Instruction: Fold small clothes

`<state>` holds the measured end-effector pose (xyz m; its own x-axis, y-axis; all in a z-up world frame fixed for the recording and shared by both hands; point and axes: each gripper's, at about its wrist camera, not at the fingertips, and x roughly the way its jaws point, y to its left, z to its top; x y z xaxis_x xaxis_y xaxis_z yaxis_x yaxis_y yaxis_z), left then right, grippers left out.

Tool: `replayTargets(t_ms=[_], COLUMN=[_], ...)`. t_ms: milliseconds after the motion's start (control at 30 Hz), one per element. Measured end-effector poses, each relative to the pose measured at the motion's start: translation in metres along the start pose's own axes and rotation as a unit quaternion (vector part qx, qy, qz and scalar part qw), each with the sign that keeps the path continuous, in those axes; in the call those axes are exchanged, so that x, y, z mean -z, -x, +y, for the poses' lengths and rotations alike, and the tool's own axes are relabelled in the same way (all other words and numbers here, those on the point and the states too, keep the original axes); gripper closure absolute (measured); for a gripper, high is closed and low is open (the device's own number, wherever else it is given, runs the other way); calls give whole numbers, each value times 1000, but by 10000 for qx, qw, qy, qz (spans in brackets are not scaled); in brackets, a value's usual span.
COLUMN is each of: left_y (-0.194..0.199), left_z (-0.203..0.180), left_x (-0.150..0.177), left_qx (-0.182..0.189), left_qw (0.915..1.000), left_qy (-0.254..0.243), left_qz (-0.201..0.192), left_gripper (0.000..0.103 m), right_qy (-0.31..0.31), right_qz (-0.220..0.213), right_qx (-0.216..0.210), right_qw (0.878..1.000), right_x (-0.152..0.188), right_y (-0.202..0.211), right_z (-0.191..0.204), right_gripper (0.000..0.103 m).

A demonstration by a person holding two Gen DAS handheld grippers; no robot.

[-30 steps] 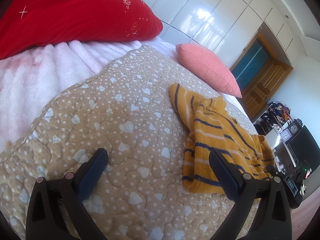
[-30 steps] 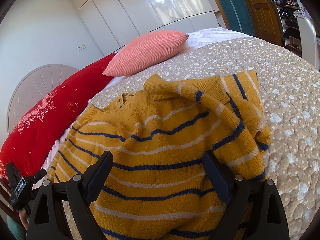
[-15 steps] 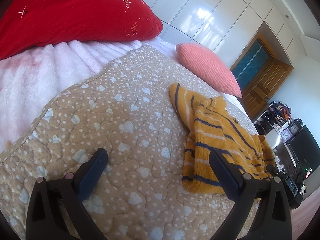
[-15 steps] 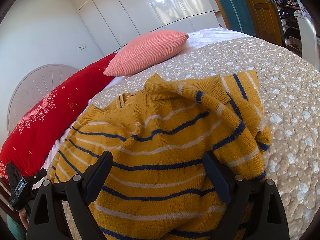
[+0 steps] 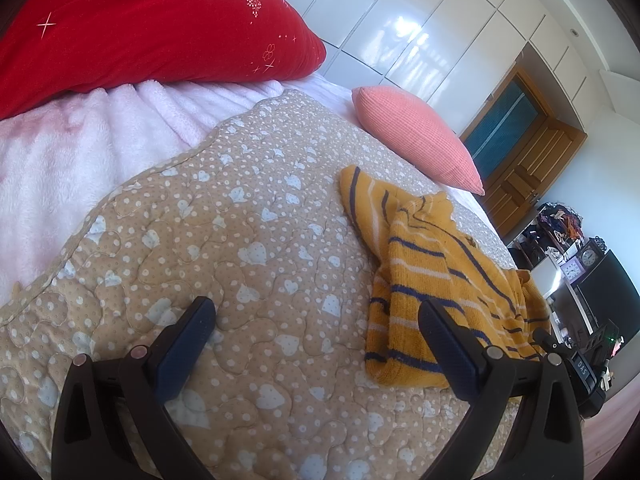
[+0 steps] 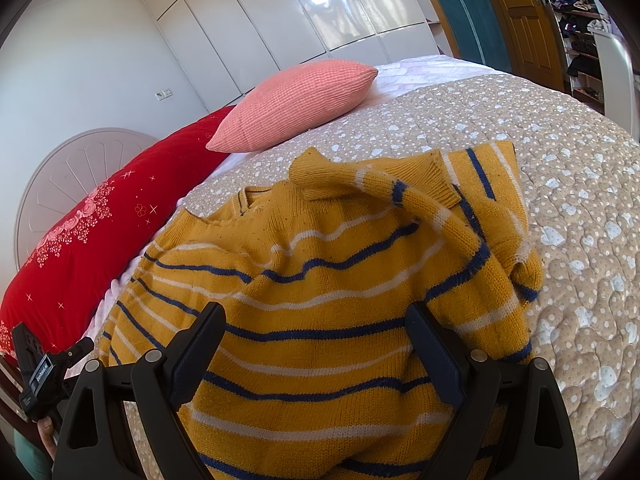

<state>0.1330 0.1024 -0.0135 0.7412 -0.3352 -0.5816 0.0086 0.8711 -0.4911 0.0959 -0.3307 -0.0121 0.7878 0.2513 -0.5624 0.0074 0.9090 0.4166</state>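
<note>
I see a bed (image 5: 248,240) covered by a beige quilt printed with pale hearts and dots. A long red pillow (image 5: 152,20) lies at its head, with a smaller pink cushion (image 6: 296,104) beside it. On the quilt lies the mustard sweater (image 6: 320,300) with navy and white stripes, roughly spread, one sleeve (image 6: 404,196) flopped across its chest. My right gripper (image 6: 316,344) hovers over the sweater's lower half, its fingers spread wide and holding nothing. My left gripper (image 5: 316,336) hangs above bare quilt, just to the left of the sweater (image 5: 432,280) in its own view, fingers (image 5: 188,336) equally wide apart and empty.
</note>
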Motion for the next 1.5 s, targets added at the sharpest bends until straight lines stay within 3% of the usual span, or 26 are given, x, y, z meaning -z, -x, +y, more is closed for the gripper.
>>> replayTargets(t_ms=[1500], left_y=[0], left_z=[1], left_x=[0], left_qx=[15], left_qw=[10000], left_qy=[10], left_qz=[-4], left_gripper=[2], right_qy=[-3], right_qz=[-3], right_qx=[-2], right_qw=[10000], right_x=[0], right_y=[0], right_z=[-1], right_gripper=[10])
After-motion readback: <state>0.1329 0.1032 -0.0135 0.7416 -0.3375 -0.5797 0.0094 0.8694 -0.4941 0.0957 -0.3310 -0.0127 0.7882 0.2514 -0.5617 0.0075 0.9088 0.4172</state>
